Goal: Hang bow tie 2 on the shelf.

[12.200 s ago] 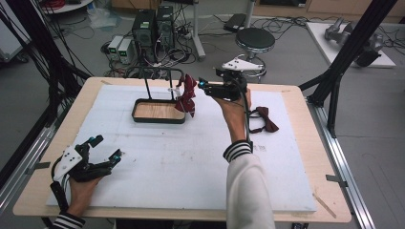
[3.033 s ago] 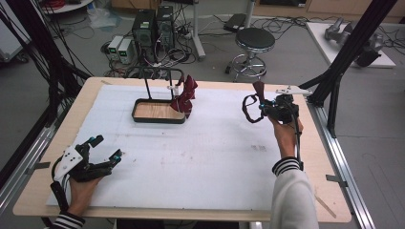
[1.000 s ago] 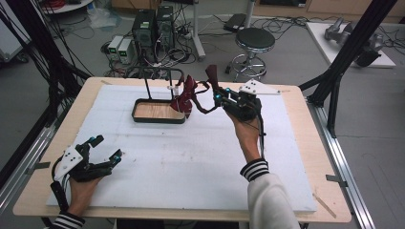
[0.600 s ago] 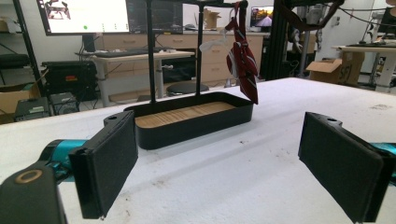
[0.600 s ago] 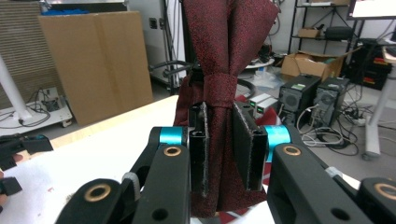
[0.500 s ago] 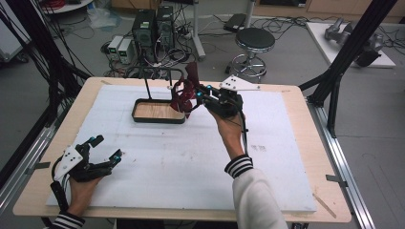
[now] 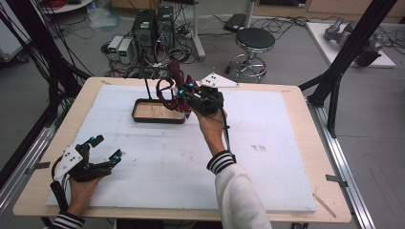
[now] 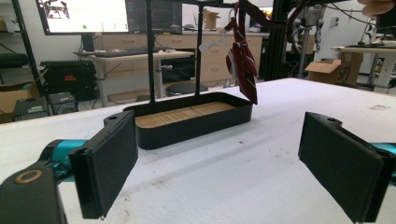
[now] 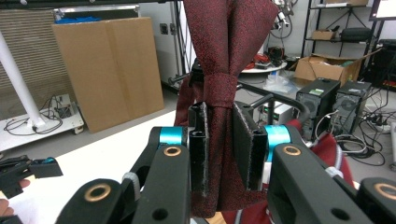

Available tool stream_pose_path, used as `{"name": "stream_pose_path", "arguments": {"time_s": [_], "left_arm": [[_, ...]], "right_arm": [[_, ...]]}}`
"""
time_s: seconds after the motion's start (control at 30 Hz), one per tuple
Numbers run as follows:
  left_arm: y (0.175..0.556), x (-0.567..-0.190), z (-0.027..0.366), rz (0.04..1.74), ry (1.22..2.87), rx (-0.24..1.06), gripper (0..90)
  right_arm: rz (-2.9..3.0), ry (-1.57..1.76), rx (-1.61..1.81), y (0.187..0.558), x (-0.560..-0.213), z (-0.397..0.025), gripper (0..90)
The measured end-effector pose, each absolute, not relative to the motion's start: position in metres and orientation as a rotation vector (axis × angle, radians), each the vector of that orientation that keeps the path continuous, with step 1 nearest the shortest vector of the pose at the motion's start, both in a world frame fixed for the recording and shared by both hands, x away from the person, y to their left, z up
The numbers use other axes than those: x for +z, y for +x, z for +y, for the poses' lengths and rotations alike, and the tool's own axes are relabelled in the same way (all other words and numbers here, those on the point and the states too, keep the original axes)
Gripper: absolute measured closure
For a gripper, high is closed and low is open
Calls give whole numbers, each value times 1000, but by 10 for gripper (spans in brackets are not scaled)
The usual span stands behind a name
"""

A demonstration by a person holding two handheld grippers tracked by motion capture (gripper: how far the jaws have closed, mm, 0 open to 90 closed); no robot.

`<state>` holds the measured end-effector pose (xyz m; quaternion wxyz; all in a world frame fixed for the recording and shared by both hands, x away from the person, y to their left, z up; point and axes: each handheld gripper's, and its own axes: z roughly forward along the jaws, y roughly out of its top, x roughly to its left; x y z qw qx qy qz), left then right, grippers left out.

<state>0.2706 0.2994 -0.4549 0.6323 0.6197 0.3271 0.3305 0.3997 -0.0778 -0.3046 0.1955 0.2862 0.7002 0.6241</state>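
A black tray (image 7: 157, 117) with a wooden floor and two upright posts (image 8: 149, 51) stands at the back of the white mat. From its hanger bar a striped red tie (image 8: 243, 60) hangs over the tray's right end. My right gripper (image 7: 185, 91) is raised just right of the posts, shut on a dark red tie (image 9: 219, 116). The jaws pinch the tie just below its knot, and its loop (image 7: 168, 81) rises above the rack. My left gripper (image 7: 107, 147) rests at the front left of the mat, open and holding nothing; its jaws (image 8: 219, 158) face the tray.
The white mat (image 7: 267, 157) covers most of the wooden table. Black frame legs (image 7: 334, 90) stand at the right edge and along the left. Behind the table are a stool (image 7: 255, 40) and computer towers (image 7: 153, 24) with cables. A cardboard box (image 9: 107, 70) stands farther off.
My right gripper picked up the dark red tie at the table's right side and carried it left to the rack over the tray. The left gripper has not moved.
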Motion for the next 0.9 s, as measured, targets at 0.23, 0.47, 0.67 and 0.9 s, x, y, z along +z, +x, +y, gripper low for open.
{"name": "stream_pose_path", "arguments": {"time_s": [0.23,0.47,0.67,0.9], "left_arm": [[271,-455,300,748,1419,755,124],[271,-455,300,746,1418,754,123],[271,-455,300,747,1416,753,124],[271,-455,300,747,1416,754,124]], "right_arm": [[1954,820,1752,406,-310,-62,773],[1941,840,1754,411,-314,-49,773],[1930,852,1753,415,-314,-37,773],[1928,860,1752,420,-315,-22,772]]}}
